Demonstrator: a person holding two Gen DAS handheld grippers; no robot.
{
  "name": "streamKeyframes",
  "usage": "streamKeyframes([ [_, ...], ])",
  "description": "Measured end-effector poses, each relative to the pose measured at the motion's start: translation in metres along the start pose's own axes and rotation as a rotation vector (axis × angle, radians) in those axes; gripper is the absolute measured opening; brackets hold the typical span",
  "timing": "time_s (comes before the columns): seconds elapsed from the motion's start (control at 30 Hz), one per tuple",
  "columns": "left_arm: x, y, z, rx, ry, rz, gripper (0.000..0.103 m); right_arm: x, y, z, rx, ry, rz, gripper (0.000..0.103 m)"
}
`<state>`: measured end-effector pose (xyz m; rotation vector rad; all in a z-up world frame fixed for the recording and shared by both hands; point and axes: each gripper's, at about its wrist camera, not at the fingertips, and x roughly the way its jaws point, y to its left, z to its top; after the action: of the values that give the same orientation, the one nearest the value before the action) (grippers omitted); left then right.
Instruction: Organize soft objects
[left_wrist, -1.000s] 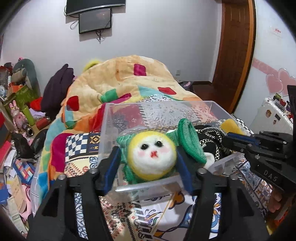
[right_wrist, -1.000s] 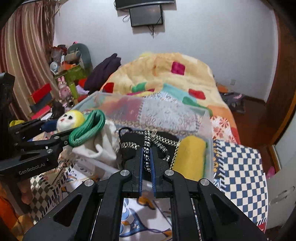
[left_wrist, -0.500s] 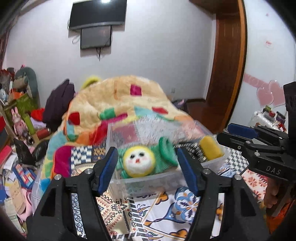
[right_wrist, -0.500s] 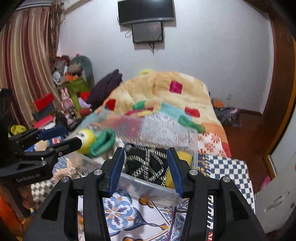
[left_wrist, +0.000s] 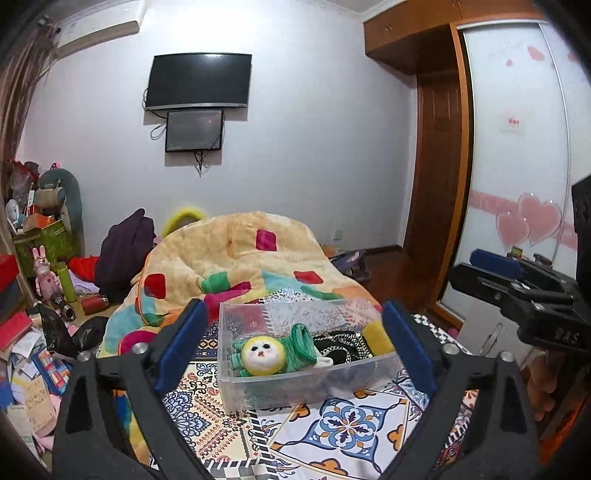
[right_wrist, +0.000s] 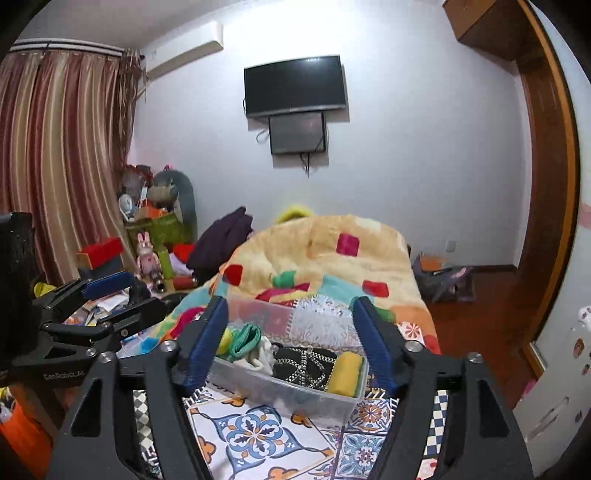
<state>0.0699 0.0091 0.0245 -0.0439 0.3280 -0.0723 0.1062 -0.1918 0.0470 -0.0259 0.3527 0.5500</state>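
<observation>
A clear plastic bin (left_wrist: 314, 387) stands on the patterned bedspread. In it lie a yellow-faced plush toy with green knit trim (left_wrist: 263, 355), a black-and-white patterned cloth (left_wrist: 345, 345) and a yellow soft piece (left_wrist: 376, 336). My left gripper (left_wrist: 295, 347) is open and empty, drawn back above the bin's near side. In the right wrist view the bin (right_wrist: 295, 391) holds the same green toy (right_wrist: 243, 338), a white cloth (right_wrist: 264, 354), the black cloth (right_wrist: 306, 363) and the yellow piece (right_wrist: 345, 373). My right gripper (right_wrist: 291, 347) is open and empty, held back from the bin.
A heaped orange quilt with coloured patches (left_wrist: 240, 262) lies behind the bin. Cluttered shelves, boxes and toys (left_wrist: 40, 280) fill the left side. A wooden door (left_wrist: 432, 184) and white cabinet stand on the right. A TV (right_wrist: 295, 86) hangs on the far wall.
Both grippers opened, letting go of the plush toy and the black cloth into the bin, then pulled back and up away from it.
</observation>
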Motion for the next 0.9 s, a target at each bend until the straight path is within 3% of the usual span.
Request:
streamKeyframes([
  [0.17,-0.004,0.0,-0.002,-0.006,-0.013,0.01,0.101,-0.005,0.005,-0.004,-0.008,-0.024,-0.003,0.085],
  [0.9,-0.009,-0.008,-0.012,0.017,-0.021,0.0,0.102,-0.004,0.012,-0.016,-0.009,-0.016,0.019,0.086],
])
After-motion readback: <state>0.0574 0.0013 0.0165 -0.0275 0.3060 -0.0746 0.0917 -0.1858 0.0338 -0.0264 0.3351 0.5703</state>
